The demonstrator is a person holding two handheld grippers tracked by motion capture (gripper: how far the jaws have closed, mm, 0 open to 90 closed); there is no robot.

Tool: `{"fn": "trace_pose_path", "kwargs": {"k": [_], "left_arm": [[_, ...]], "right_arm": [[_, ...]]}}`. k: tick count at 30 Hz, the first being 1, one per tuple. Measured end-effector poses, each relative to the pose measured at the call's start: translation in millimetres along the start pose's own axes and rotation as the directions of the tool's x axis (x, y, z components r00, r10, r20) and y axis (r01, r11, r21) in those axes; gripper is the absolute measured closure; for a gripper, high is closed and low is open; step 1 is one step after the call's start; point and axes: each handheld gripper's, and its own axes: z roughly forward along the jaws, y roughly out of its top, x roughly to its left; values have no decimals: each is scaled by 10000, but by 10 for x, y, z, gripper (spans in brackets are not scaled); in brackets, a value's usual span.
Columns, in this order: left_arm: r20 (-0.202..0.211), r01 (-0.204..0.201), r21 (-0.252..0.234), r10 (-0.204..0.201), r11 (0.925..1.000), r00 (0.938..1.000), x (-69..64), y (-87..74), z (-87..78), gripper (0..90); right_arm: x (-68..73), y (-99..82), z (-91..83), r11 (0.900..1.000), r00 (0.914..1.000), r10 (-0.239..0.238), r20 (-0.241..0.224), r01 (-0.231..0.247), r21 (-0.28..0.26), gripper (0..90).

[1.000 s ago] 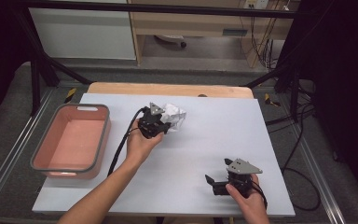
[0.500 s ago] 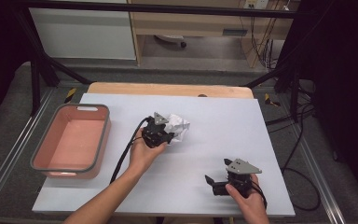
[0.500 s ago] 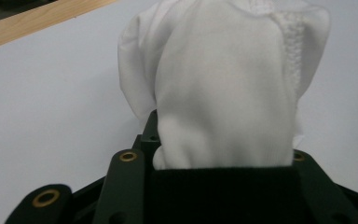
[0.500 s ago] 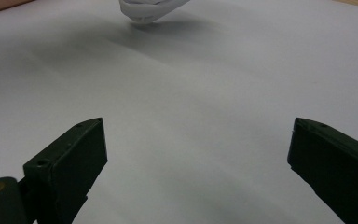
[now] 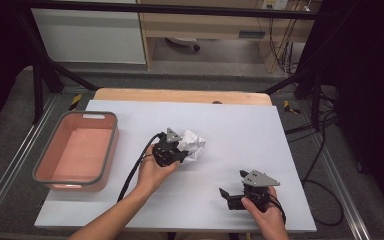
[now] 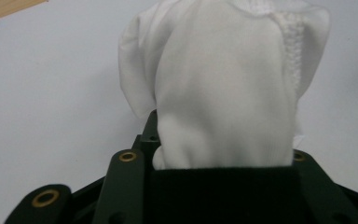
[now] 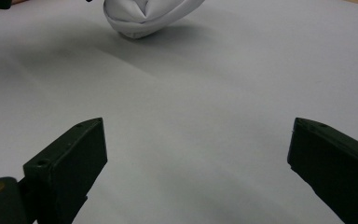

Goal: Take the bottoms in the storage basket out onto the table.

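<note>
A crumpled white cloth [image 5: 193, 144] sits in the middle of the white table. My left gripper [image 5: 179, 151] is shut on its near-left edge. In the left gripper view the white cloth [image 6: 223, 88] bulges up out of the closed black jaws of the left gripper [image 6: 221, 175]. Near the front right edge of the table my right gripper [image 5: 227, 198] rests low and open, pointing left. Its jaws stand wide apart in the right gripper view [image 7: 198, 149], with bare table between them and the cloth [image 7: 149, 14] farther off at the top.
A pink tray [image 5: 111, 150] with a grey rim stands on the left side of the table. Beyond the white sheet [image 5: 240, 130] runs a wooden table edge [image 5: 180, 95]. Cables [image 5: 325, 185] lie on the floor at the right.
My left gripper has carried the cloth toward the near side of the table and a little to the right. The right gripper has stayed in place.
</note>
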Motion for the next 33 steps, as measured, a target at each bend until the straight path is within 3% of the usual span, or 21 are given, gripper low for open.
{"fn": "trace_pose_path", "kwargs": {"k": [33], "left_arm": [[-99,-186,257,189,9995,9998,-99,-114,162,561]], "right_arm": [[9,1,6,10000,10000,-41,-47,41,58,48]]}}
